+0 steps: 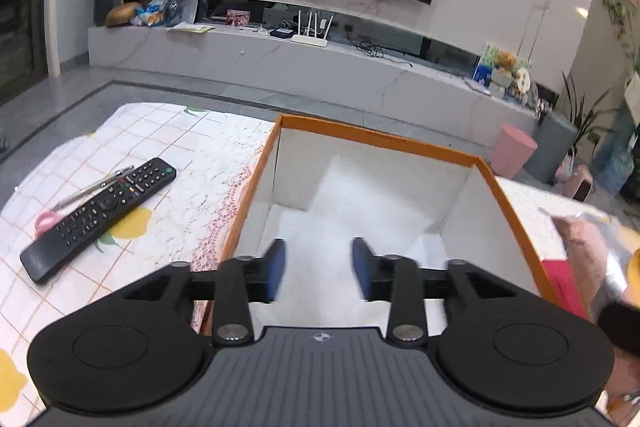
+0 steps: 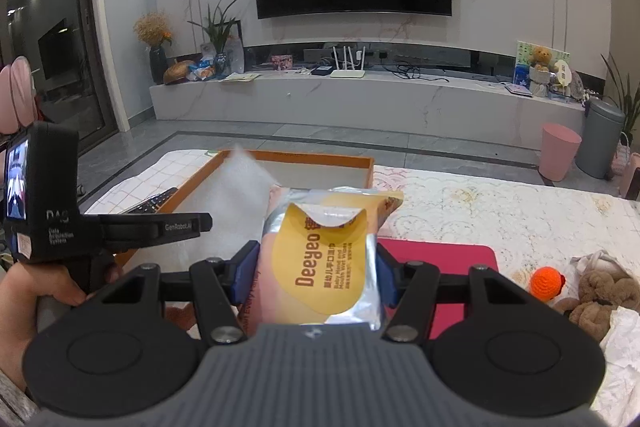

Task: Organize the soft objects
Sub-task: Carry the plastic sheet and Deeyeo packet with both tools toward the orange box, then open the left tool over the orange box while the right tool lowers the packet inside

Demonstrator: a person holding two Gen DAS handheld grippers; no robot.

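One pack of wipes [image 2: 320, 259] clamped in right claw [image 2: 316, 267]: carry above box [image 2: 320, 159], lower gently, release; left claw [image 1: 319, 267] half-open, empty, above box.

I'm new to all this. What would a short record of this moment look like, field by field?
Setting: living-room table with a patterned cloth
Container: orange-rimmed box, white inside
In the box: white soft sheet
Left gripper: open over the box, nothing between the pads
Right gripper: shut on a wet wipes pack, held near the box
Still on the table: brown plush toy, orange knitted ball, red mat
Left of the box: remote control, pink scissors
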